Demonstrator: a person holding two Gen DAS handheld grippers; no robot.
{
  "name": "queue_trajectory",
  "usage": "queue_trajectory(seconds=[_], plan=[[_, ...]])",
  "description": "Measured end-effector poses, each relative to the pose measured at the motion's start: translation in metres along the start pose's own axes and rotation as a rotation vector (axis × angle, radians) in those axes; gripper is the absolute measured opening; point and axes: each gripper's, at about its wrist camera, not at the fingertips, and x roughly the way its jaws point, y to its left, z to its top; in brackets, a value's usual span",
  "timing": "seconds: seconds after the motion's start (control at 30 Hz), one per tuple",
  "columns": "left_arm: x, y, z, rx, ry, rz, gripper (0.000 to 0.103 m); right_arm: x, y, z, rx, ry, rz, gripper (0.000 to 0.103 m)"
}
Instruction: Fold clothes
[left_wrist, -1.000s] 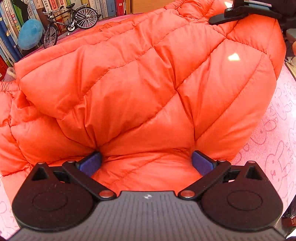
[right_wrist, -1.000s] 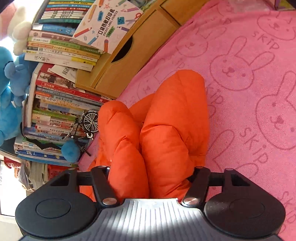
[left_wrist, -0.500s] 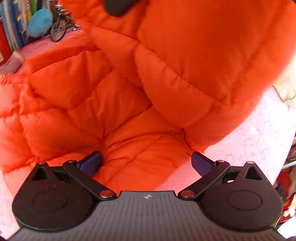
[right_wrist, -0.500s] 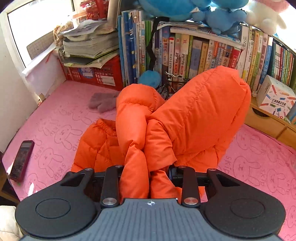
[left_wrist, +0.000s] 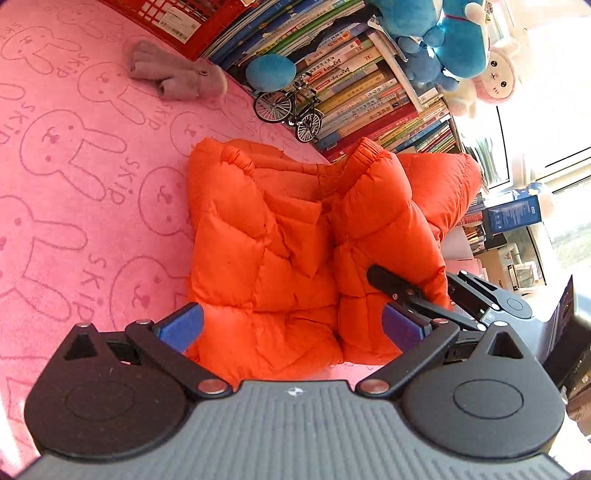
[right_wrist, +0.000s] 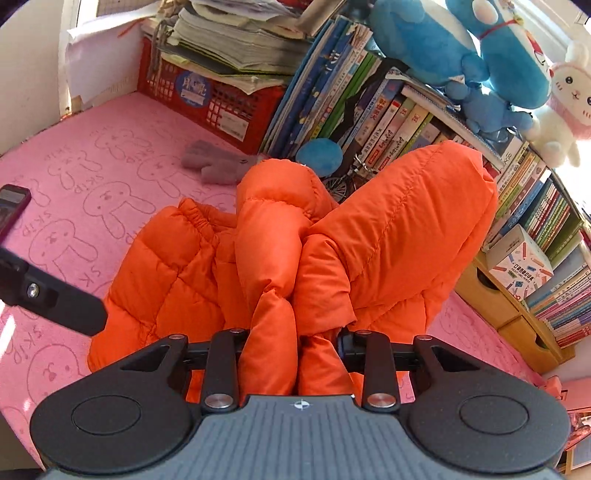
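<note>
The right tongs (right_wrist: 295, 343) pinch a bunched fold of the orange jacket (left_wrist: 295, 251) (puffy, quilted); the left tongs (left_wrist: 291, 326) gape empty over its near edge, cuffs pointing toward the books (left_wrist: 362, 88).

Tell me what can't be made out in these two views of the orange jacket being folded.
- Right tongs: the fingertips are buried in the orange puffer jacket in the right wrist view, so how much fabric they pinch stays hidden.
- Model bicycle: mostly hidden behind the raised jacket there.
- Phone: cut off by the left edge, same view.
- Jacket's far side: the left wrist view shows only bunched folds, so zipper and collar cannot be found.
</note>
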Motion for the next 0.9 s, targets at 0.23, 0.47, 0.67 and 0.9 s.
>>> queue_trajectory(seconds=[0.23, 0.47, 0.67, 0.9], plan=[[0.050, -0.048, 0.030, 0.368, -0.047, 0.344, 0.101, -0.011, -0.067, -0.008, 0.344, 0.003, -0.080, 0.032], [0.132, -0.066, 0.065, 0.528, 0.022, 0.427, 0.101, -0.019, -0.111, -0.031, 0.495, -0.003, -0.206, 0.031], [0.180, -0.067, 0.081, 0.524, 0.059, 0.432, 0.103, -0.027, -0.092, -0.025, 0.466, -0.063, -0.208, 0.028], [0.181, -0.059, 0.103, 0.428, 0.068, 0.369, 0.103, -0.006, -0.037, -0.006, 0.294, -0.068, -0.105, 0.024]])
